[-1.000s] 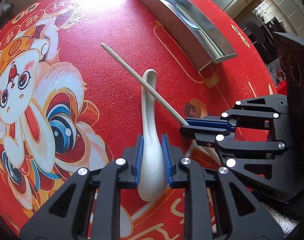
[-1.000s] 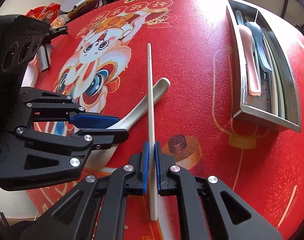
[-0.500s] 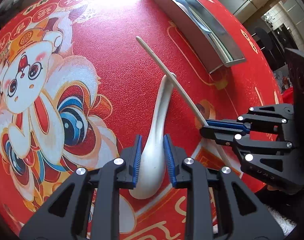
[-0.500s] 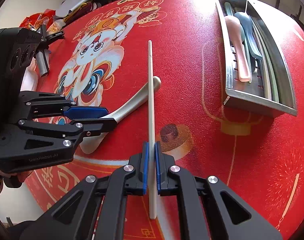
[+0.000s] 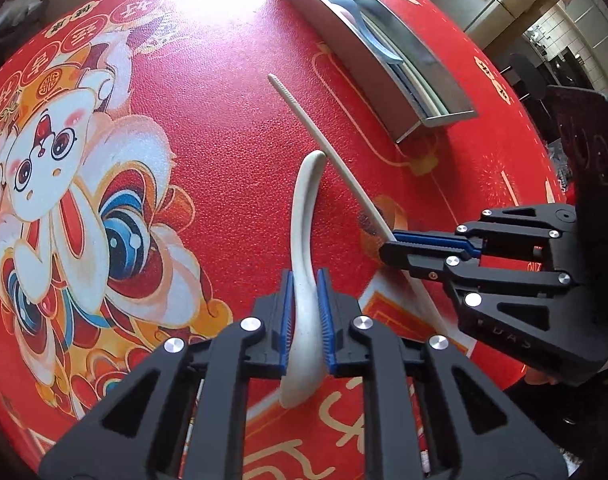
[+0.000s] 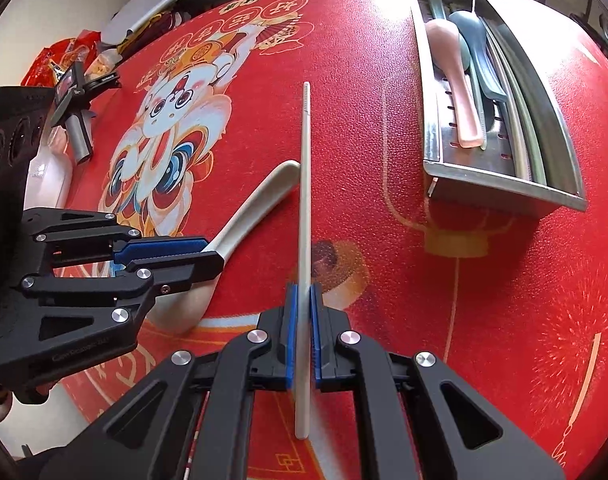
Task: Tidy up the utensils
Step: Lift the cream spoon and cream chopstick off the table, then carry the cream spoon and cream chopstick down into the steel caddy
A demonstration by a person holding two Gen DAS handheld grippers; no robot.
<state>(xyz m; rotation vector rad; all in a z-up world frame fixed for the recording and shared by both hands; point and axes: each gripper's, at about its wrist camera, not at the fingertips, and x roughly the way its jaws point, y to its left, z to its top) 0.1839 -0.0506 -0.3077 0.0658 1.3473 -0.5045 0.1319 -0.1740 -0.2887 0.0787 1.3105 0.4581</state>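
My left gripper (image 5: 306, 280) is shut on a white ceramic spoon (image 5: 304, 216), handle pointing forward, held above the red table mat. It also shows in the right wrist view (image 6: 207, 256) with the spoon (image 6: 259, 200). My right gripper (image 6: 302, 296) is shut on a white chopstick (image 6: 305, 184) that points forward; in the left wrist view this gripper (image 5: 388, 250) holds the chopstick (image 5: 324, 144) just right of the spoon handle. A steel utensil tray (image 6: 504, 182) with a pink spoon (image 6: 460, 96), a blue spoon and chopsticks lies ahead at the right.
The tray (image 5: 384, 92) lies at the far right in the left wrist view. A red mat with a cartoon lion (image 5: 63, 168) covers the round table. Snack bags and a small camera stand (image 6: 75, 92) sit at the table's far left edge.
Both grippers have lifted and moved forward toward the tray with their utensils. The spoon handle and chopstick no longer cross; they now lie side by side.
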